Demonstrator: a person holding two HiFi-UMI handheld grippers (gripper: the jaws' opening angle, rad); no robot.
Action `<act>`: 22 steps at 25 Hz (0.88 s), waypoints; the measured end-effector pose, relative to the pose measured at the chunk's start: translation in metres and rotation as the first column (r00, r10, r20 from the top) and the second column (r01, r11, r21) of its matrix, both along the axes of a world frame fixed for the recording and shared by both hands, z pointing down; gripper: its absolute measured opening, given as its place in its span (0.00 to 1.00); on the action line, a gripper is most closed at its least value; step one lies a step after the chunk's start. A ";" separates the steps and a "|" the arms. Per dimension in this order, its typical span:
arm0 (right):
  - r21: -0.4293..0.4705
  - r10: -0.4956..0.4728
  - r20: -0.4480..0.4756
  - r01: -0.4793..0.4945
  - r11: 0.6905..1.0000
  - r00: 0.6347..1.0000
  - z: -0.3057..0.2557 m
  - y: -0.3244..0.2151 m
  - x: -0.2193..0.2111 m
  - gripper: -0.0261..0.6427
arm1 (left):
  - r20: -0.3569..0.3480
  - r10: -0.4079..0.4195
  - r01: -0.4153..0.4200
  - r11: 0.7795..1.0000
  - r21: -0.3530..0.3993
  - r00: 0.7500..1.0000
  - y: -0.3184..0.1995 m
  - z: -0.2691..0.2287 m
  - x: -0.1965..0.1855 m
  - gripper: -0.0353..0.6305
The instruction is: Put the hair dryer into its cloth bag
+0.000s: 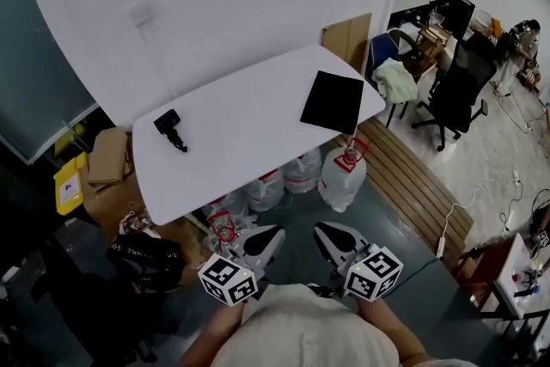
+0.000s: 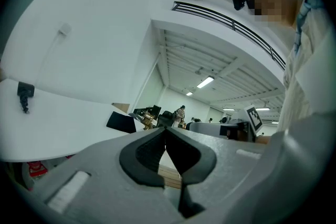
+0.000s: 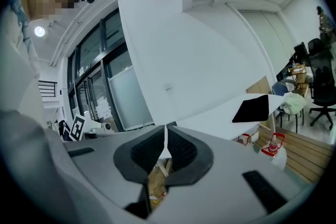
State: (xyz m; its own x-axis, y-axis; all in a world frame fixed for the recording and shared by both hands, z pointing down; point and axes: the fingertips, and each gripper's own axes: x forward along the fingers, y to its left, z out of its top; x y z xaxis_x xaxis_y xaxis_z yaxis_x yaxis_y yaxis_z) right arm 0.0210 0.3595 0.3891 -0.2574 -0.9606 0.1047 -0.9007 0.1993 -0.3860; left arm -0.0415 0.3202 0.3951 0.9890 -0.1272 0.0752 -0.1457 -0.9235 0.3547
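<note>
Hand-held grippers (image 1: 275, 235) (image 1: 323, 231) shut; cloth bag (image 1: 333, 101) flat w/ hair dryer (image 1: 170, 128) outside.

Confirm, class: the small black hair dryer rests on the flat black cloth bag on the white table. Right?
No. The head view shows the small black hair dryer apart from the flat black cloth bag, at the white table's opposite end.

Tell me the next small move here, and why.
Probably step up to the white table and open the left hand-held gripper toward the hair dryer: it and the right hand-held gripper are shut, empty and short of the table; the black cloth bag lies flat at the other end.
</note>
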 end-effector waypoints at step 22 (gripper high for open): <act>-0.016 0.043 0.010 -0.043 0.999 0.999 0.016 -0.152 0.118 0.07 | 0.012 0.070 -0.070 0.997 -0.023 0.997 -0.151 0.023 0.126 0.07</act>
